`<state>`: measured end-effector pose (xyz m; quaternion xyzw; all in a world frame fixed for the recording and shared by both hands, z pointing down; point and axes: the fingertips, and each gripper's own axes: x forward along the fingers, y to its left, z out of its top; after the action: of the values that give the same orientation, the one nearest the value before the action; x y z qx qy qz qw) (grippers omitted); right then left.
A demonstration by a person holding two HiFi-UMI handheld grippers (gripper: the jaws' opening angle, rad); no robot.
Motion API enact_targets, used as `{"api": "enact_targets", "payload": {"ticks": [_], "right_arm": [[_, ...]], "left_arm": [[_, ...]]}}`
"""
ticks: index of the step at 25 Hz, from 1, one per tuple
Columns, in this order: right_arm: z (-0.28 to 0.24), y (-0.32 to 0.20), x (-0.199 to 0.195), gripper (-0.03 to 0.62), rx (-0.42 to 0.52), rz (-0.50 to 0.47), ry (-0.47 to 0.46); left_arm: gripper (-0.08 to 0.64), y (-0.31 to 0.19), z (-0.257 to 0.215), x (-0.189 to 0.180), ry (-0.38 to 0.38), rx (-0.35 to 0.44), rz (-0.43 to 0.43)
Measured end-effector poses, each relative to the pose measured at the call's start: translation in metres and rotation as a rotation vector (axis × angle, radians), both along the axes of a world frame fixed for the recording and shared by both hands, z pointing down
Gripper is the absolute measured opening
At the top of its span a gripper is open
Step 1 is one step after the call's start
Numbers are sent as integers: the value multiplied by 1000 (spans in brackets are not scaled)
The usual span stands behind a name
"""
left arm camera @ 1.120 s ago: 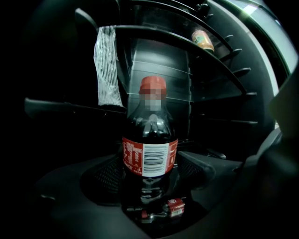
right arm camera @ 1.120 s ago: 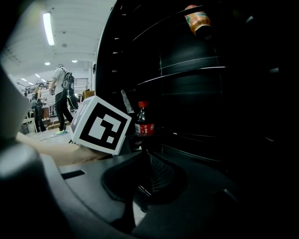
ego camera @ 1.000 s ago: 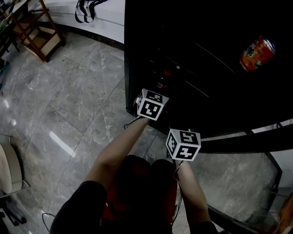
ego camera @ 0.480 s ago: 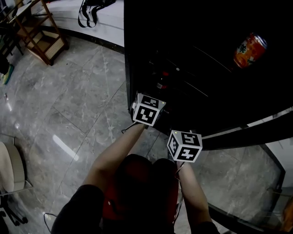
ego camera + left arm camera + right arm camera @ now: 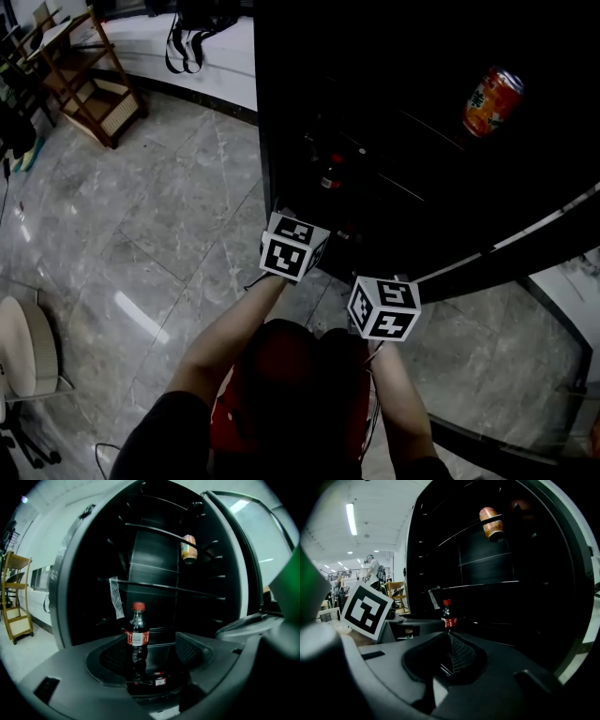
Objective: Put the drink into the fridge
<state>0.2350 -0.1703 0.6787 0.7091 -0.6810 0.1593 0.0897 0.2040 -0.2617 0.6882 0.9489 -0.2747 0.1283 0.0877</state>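
Note:
A cola bottle [image 5: 136, 634] with a red cap stands upright on a lower shelf inside the open black fridge [image 5: 422, 56]. It also shows in the head view [image 5: 330, 173] and the right gripper view [image 5: 447, 616]. My left gripper [image 5: 150, 663] is open in front of the fridge, well short of the bottle. Its jaws have just been closing slightly, with nothing between them. The marker cube of the left gripper [image 5: 292, 248] sits near the fridge's front corner. My right gripper [image 5: 452, 660] is beside it, pads together, holding nothing.
An orange can [image 5: 491, 101] rests on an upper wire shelf. The fridge door [image 5: 253, 550] stands open at the right. A paper tag [image 5: 116, 597] hangs inside the fridge. A wooden rack [image 5: 89, 80] and a pale chair [image 5: 23, 347] stand on the marble floor at left.
Both grippers have drawn back from the fridge toward my body. The bottle stays on its shelf.

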Motion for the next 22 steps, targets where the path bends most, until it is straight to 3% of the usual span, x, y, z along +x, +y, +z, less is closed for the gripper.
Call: {"api": "enact_targets", "payload": {"ticks": [6, 22], "right_arm": [[-12, 9, 0, 18, 31, 4, 3], [-25, 26, -9, 18, 63, -18, -26]], "left_arm": [[282, 11, -19, -18, 20, 34, -16], [142, 45, -51, -53, 89, 30, -15]]}}
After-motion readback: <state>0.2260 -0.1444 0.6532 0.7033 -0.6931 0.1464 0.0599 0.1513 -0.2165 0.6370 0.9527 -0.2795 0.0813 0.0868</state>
